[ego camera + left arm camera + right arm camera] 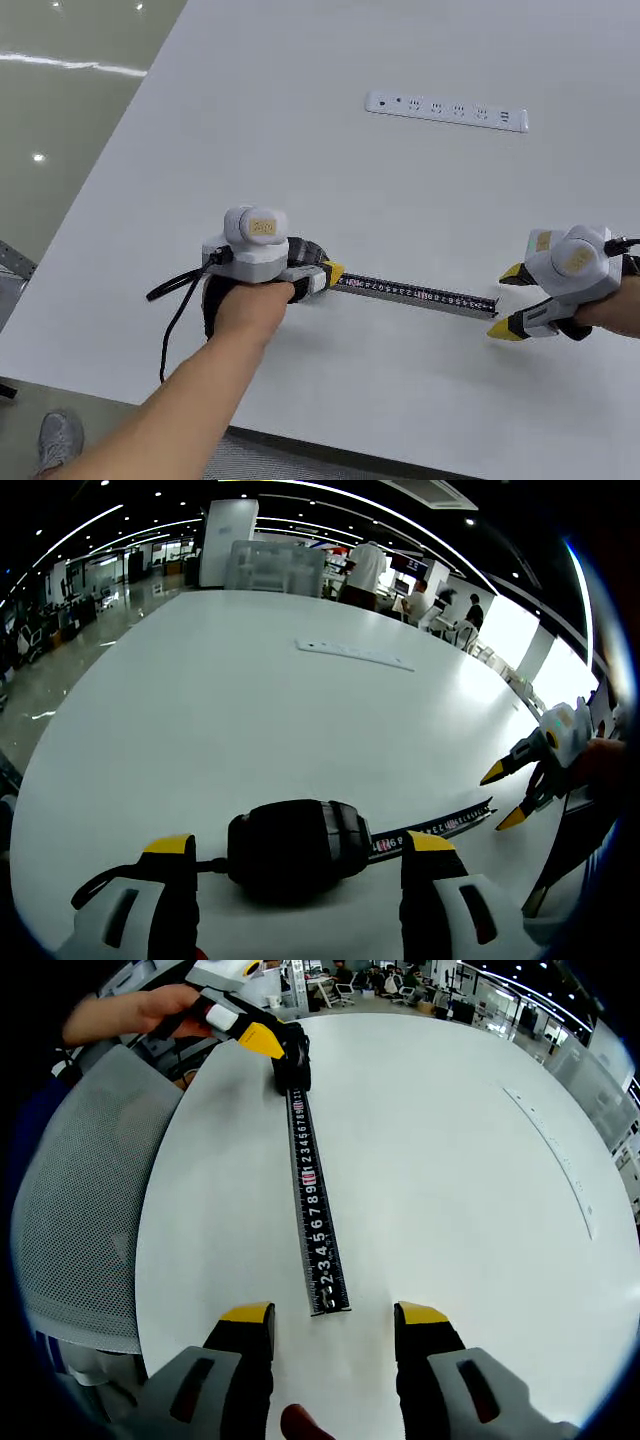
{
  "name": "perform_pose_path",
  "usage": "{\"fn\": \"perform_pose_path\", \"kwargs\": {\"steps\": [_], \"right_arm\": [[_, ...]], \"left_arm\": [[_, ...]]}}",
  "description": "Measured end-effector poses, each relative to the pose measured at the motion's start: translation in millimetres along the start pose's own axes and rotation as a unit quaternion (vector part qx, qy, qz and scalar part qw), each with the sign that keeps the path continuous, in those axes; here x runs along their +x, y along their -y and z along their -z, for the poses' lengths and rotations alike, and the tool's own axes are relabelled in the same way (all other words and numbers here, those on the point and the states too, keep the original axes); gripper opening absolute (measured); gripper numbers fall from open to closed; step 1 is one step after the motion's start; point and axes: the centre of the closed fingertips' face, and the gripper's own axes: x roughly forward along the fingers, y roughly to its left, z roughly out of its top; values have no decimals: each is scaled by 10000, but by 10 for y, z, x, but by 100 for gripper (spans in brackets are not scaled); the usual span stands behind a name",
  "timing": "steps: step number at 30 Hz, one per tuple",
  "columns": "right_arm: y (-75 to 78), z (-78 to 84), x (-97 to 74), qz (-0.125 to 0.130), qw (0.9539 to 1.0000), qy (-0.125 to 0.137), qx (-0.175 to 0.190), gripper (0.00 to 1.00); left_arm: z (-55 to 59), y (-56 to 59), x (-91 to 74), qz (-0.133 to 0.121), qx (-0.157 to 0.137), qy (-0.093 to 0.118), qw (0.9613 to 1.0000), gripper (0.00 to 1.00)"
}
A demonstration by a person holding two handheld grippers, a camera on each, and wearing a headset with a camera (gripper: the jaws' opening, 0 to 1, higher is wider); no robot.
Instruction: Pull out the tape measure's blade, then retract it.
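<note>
Tape measure (305, 262) lies on the worktop (300, 120), its case between the spread jaws of the left claw (300, 842). Its blade (415, 293) runs straight toward the right claw (335, 1312), whose jaws also gape, the blade tip just ahead of them.

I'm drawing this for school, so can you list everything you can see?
Table: one, white, under everything.
Tape measure: one, black case, near the table's front edge.
Blade: one, black with white numbers, pulled out along the table.
Power strip: one, white, far side of the table.
Chair: one, grey mesh, beside the table.
Shoe: one, grey, on the floor.
Cable: one, black, trailing off the front edge.
Left tongs: one, white with yellow tips, open around the case.
Right tongs: one, white with yellow tips, open at the blade's end.
</note>
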Motion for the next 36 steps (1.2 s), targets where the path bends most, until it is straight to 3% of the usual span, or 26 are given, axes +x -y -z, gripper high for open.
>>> {"fn": "perform_pose_path", "kwargs": {"steps": [10,20,27,36], "right_arm": [[12,-22,43,-6,9995,10,-314,30],[-4,3,94,-62,9982,-80,-589,25],[-30,-16,99,-109,9978,-24,-648,16],[-19,-6,105,-81,9978,-25,-660,13]], "left_arm": [[29,-14,21,-24,-100,-48,9999,76],[52,-9,-3,-21,-222,-56,9997,74],[42,-12,-5,-17,-242,-40,9997,71],[39,-22,13,-16,-215,-21,9998,69]]}}
